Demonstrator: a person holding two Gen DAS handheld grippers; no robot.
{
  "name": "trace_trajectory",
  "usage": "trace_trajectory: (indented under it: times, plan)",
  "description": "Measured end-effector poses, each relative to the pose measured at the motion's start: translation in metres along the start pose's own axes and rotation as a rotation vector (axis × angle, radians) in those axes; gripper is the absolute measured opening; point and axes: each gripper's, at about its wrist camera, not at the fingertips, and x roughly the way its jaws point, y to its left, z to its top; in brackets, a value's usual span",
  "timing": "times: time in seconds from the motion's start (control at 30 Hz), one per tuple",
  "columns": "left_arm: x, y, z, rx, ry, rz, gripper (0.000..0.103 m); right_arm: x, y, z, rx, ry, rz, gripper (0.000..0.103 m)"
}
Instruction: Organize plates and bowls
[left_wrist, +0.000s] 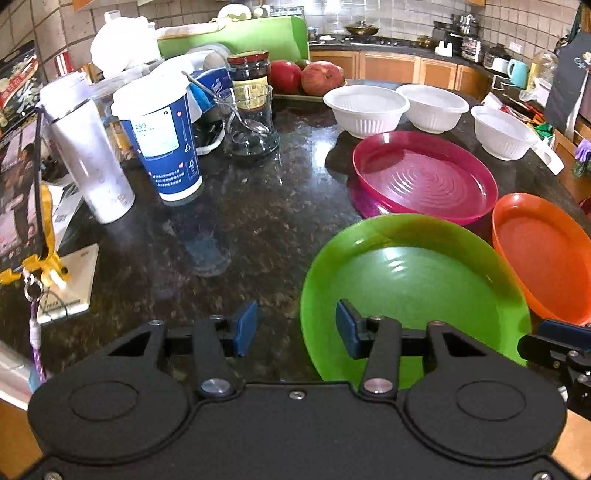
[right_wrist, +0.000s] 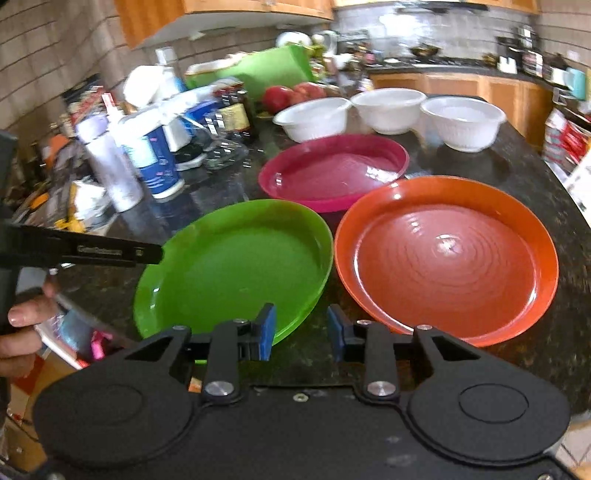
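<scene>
Three round plastic plates, green (right_wrist: 236, 269), magenta (right_wrist: 332, 173), orange (right_wrist: 447, 258), three empty white ribbed bowls (right_wrist: 388, 109) behind, left gripper (left_wrist: 295, 328) and right gripper (right_wrist: 301, 330) both released, hovering at green plate's rim

the left wrist view looks forward over its own left gripper (left_wrist: 295, 328) at the bottom of the frame, low and close above the dark countertop (left_wrist: 221, 229), with the green plate (left_wrist: 413, 291) at lower right. the right wrist view looks the same way from further right, over the right gripper (right_wrist: 301, 332). both views share the green plate (right_wrist: 236, 266), the orange plate (right_wrist: 447, 258) and the pink plate (right_wrist: 332, 171).
</scene>
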Motion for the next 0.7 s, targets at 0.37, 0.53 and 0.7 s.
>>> trace_trajectory:
  times: [0.37,0.53,0.7]
  plan:
    - [0.023,0.014,0.008,0.125,0.016,-0.134,0.055,0.026,0.029,0.002,0.040,-0.009,-0.174,0.034]
    - [0.033,0.007,0.009,0.184,0.029,-0.192,0.055,0.032,0.038,0.004,0.039,-0.016,-0.236,0.034]
    - [0.034,0.008,0.009,0.225,0.017,-0.255,0.054,0.035,0.046,0.006,0.043,-0.022,-0.277,0.033]
